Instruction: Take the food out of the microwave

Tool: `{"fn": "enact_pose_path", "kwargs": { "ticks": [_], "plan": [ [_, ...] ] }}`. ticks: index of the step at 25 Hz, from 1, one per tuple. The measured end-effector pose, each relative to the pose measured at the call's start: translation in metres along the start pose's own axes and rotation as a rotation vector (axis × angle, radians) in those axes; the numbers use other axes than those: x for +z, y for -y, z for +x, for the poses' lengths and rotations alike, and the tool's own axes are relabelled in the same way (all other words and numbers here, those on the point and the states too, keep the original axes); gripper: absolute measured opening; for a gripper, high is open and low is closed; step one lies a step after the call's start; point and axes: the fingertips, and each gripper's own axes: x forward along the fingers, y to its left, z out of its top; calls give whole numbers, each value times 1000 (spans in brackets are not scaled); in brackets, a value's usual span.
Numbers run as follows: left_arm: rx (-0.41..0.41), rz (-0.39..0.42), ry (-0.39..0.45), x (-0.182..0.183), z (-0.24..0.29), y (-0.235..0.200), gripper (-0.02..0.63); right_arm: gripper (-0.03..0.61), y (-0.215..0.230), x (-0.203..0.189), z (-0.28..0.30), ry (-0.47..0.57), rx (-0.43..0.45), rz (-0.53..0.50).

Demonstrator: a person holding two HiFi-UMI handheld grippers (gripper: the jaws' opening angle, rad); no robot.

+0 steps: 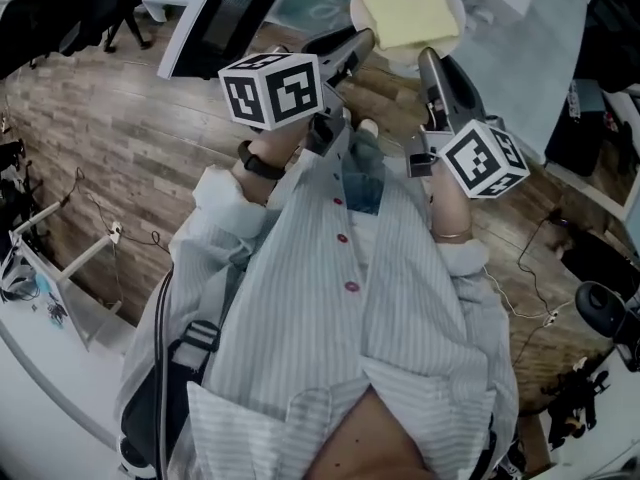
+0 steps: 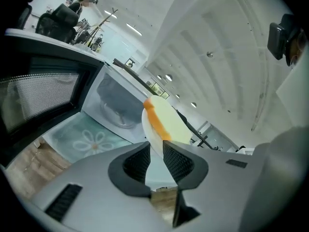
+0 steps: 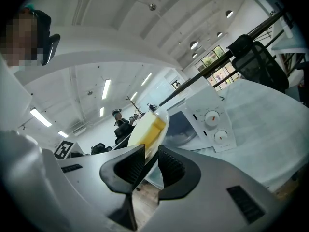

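Observation:
A white plate [image 1: 452, 6] carrying a pale yellow slab of food [image 1: 405, 6] hangs in the air in front of the microwave. My left gripper [image 1: 366, 40] is shut on its left rim and my right gripper [image 1: 428, 60] on its right rim. In the left gripper view the plate [image 2: 149, 129] stands edge-on between the ribbed pads of the left gripper [image 2: 155, 152], the food [image 2: 166, 122] on it showing an orange edge. In the right gripper view the plate [image 3: 163, 122] and food [image 3: 147, 129] sit between the pads of the right gripper [image 3: 151, 157].
The white microwave [image 3: 212, 122] with two knobs stands on a pale cloth-covered table [image 1: 545, 38]. Its dark door [image 2: 41, 98] hangs open to the left and its cavity [image 2: 118, 103] shows a glass turntable. Wooden floor [image 1: 130, 148] lies below. Chairs and a person are far off.

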Motion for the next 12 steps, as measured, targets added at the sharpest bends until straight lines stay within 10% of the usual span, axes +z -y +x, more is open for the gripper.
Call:
{"fn": "enact_pose_path", "kwargs": {
  "ticks": [12],
  "plan": [
    [-46, 0, -26, 13, 5, -4, 80, 97, -5, 10, 10, 20, -36, -10]
  ]
}}
